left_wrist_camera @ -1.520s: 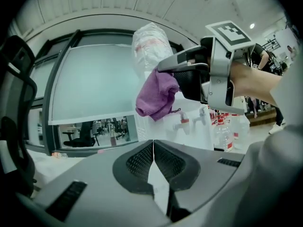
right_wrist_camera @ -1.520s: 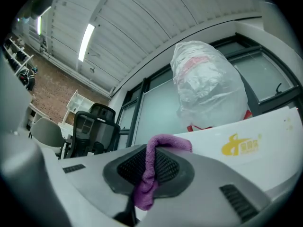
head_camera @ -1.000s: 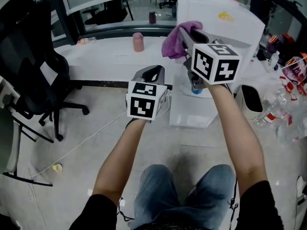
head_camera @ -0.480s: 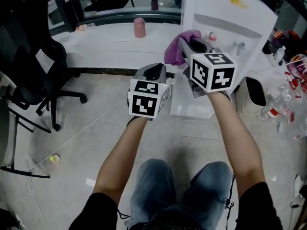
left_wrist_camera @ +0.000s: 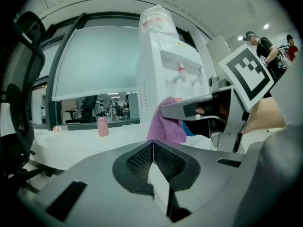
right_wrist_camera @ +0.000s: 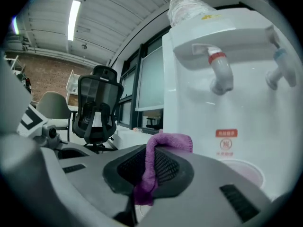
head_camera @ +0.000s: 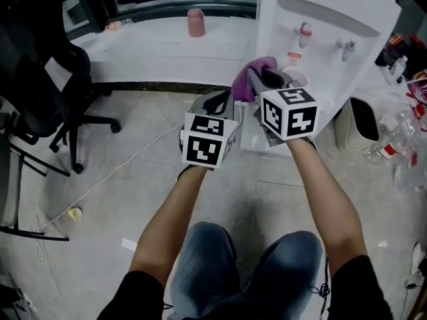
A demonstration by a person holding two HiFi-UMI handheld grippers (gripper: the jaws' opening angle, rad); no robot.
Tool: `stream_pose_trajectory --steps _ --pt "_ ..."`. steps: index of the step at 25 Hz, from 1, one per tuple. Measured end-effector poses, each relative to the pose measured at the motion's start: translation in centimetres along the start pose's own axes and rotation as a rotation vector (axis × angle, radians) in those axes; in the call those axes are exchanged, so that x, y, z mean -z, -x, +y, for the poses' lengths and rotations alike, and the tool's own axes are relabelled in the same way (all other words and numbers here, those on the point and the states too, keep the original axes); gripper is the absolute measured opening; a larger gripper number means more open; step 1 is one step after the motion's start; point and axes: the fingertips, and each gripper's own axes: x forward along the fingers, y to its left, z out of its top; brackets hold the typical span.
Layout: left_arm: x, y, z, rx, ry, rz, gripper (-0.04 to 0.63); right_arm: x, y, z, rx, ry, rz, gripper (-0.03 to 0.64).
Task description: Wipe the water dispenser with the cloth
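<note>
The white water dispenser (head_camera: 320, 39) stands at the upper right of the head view, with a red tap (right_wrist_camera: 218, 70) and a blue tap (right_wrist_camera: 279, 67) on its front. My right gripper (head_camera: 257, 79) is shut on a purple cloth (head_camera: 248, 80) and holds it a little way in front of the dispenser's lower front panel; the cloth (right_wrist_camera: 154, 167) hangs out between the jaws. My left gripper (head_camera: 217, 102) sits just left of it, lower, shut with nothing in it. From the left gripper view the cloth (left_wrist_camera: 165, 124) and the right gripper (left_wrist_camera: 165, 111) show ahead.
A black office chair (head_camera: 40, 85) stands at the left. A pink bottle (head_camera: 196, 22) rests on the white ledge (head_camera: 147, 45) behind. A white bin (head_camera: 359, 129) and plastic bottles (head_camera: 400, 132) crowd the floor at the right. A cable (head_camera: 113, 182) runs across the floor.
Both grippers have come lower and nearer to the dispenser's front. The cloth has gone from beside the dispenser's top to level with the panel under the taps.
</note>
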Motion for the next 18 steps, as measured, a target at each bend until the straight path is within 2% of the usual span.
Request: stream_pose_trajectory --steps 13,18 --pt "5.0 -0.4 -0.7 -0.027 0.003 0.048 0.026 10.3 -1.2 1.4 -0.049 0.009 0.108 0.032" --pt "6.6 -1.0 -1.3 -0.025 -0.001 0.073 0.026 13.1 -1.3 1.7 -0.059 0.06 0.134 0.032"
